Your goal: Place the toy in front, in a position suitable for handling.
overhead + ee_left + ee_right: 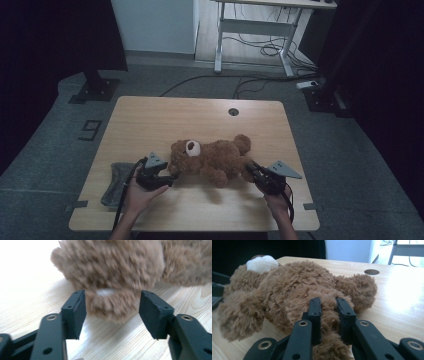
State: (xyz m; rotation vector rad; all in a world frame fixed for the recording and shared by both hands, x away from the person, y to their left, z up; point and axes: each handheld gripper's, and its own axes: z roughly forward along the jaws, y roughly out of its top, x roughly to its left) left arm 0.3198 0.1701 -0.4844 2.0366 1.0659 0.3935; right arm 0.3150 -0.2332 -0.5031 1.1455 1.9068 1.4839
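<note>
On the wooden table [150,120], teddy bear [212,157] between both grippers' fingers [315,312].

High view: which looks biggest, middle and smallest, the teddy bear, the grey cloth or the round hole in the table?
1. teddy bear, plainly the largest
2. grey cloth, partly hidden by the person's arm
3. round hole, smallest

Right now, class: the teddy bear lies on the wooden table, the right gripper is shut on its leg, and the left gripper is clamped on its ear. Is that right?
Not quite. The left gripper is open: in the left gripper view its pads stand apart from the bear. The right gripper is shut on the leg, on the table.
</note>
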